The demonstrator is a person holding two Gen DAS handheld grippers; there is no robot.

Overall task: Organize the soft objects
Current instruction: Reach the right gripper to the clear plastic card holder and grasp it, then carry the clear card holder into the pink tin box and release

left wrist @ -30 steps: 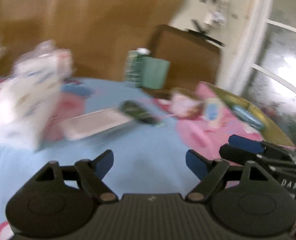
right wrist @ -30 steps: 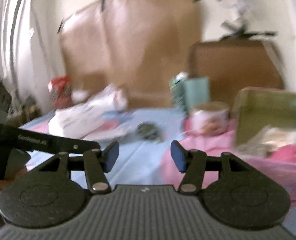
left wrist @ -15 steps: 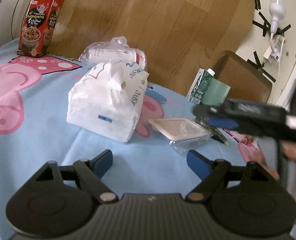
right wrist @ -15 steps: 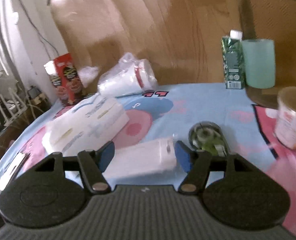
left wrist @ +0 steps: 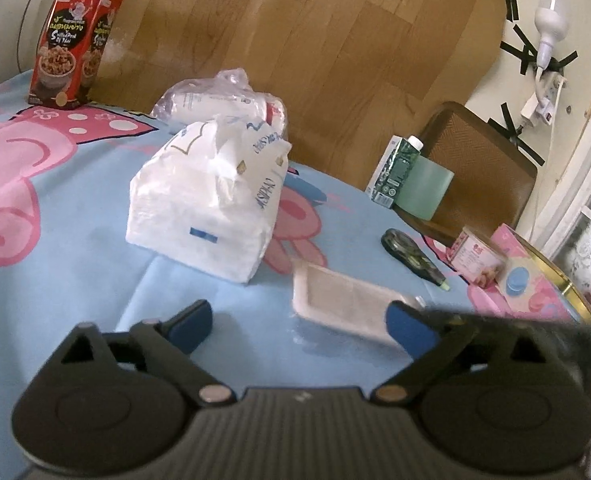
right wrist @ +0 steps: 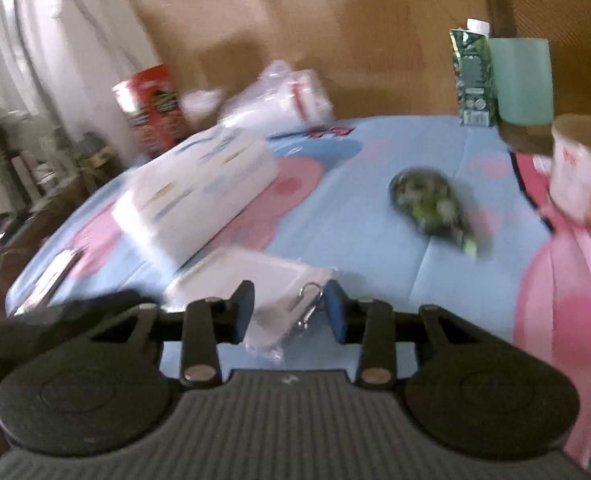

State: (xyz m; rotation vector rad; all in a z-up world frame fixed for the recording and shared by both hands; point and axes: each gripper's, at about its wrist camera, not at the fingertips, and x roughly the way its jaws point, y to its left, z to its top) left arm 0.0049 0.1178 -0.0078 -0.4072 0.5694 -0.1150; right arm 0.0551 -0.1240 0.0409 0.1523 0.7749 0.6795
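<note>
A white tissue pack lies on the blue cartoon tablecloth. Behind it is a clear bag of white cups. A flat clear packet with white contents lies in front of the tissue pack. My left gripper hovers just short of this packet, its jaws opening wide with nothing gripped. My right gripper straddles the packet's near corner, where a small metal hook shows. Its jaws are closing, and the pads do not clearly press. The view is blurred.
A red snack pouch stands at the far left. A green carton and a mint cup stand at the back. A dark correction-tape dispenser, a pink tin and a pink box lie to the right. A wooden board leans behind.
The left view swung from the pink box side to the tissue pack, then held while its jaws widened. The right gripper moved in over the flat packet and its jaws narrowed around the corner.
</note>
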